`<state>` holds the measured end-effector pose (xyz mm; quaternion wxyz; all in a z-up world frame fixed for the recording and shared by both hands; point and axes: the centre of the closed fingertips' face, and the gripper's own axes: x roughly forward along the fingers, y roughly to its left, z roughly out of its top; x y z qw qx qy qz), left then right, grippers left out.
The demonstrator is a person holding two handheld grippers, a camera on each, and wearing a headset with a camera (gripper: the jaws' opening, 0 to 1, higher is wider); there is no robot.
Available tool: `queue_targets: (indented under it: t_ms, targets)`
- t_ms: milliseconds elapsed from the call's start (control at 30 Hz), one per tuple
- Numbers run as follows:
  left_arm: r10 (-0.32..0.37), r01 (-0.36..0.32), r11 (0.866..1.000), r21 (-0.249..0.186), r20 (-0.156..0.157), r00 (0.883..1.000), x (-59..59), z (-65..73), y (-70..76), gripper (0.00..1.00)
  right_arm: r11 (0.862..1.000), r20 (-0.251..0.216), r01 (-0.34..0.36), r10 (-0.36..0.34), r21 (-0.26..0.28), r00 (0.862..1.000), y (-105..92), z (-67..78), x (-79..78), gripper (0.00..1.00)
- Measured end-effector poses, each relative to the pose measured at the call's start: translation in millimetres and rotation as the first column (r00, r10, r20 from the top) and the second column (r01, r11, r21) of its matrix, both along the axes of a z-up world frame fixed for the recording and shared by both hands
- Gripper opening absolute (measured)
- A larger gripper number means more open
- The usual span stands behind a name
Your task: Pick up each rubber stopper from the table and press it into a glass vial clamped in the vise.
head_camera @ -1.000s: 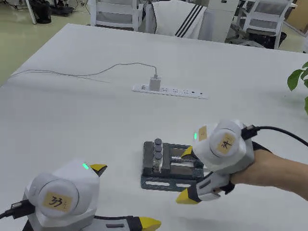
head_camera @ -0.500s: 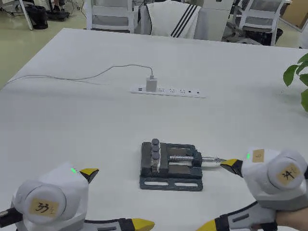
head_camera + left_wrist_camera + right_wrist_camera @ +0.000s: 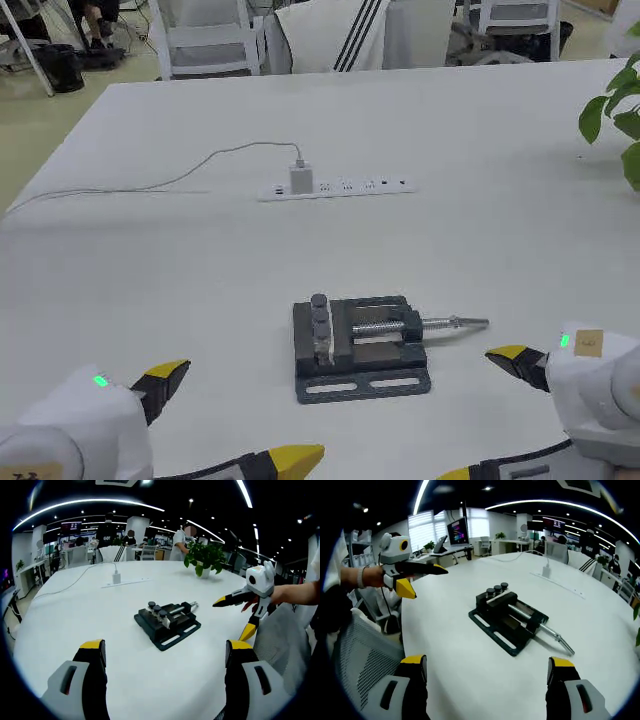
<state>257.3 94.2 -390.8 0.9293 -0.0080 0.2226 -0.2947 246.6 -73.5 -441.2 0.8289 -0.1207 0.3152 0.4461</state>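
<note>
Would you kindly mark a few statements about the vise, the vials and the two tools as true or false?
1. Three vials stand in a row in the vise. True.
2. Each vial has a dark stopper on top. True.
3. The right tool is shut on a stopper. False: its jaws stand open and hold nothing.
4. A charger is plugged into the power strip. True.
5. The left tool touches the vise. False: it is apart from the vise, with its jaws open.
</note>
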Motion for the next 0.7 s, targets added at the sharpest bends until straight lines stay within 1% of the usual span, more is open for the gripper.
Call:
queue_targets:
  t_ms: [133,233,300,400,533,700]
  targets:
    - [0.032,-0.032,0.999,-0.002,-0.01,0.999,5.8,-3.3,8.8,0.99,1.0,-0.015,0.016,-0.015,0.013,1.0,0.5,-2.8,-3.2,0.99]
    - [0.037,-0.037,0.999,-0.004,-0.019,0.999,6.3,-4.7,11.0,0.99,1.0,-0.017,0.021,-0.021,0.01,1.0,-1.2,-3.4,-2.9,0.99]
    - [0.029,-0.029,1.0,0.009,-0.029,0.999,4.3,-7.4,11.1,0.99,0.999,-0.02,0.033,-0.033,0.009,0.999,-3.1,-3.5,-1.8,0.99]
    - [0.024,-0.024,1.0,-0.001,-0.045,0.999,1.1,-10.1,9.9,0.99,0.998,-0.014,0.06,-0.059,0.027,0.998,-3.6,-0.6,0.2,0.99]
    - [0.016,-0.016,1.0,0.003,-0.061,0.998,-2.6,-14.0,8.5,0.99,0.995,-0.023,0.089,-0.088,0.043,0.996,-2.9,-0.2,-0.3,0.99]
    - [0.007,-0.008,1.0,-0.004,-0.061,0.998,-3.8,-14.3,3.0,0.99,0.995,-0.026,0.091,-0.09,0.048,0.996,-2.6,1.0,-2.6,0.99]
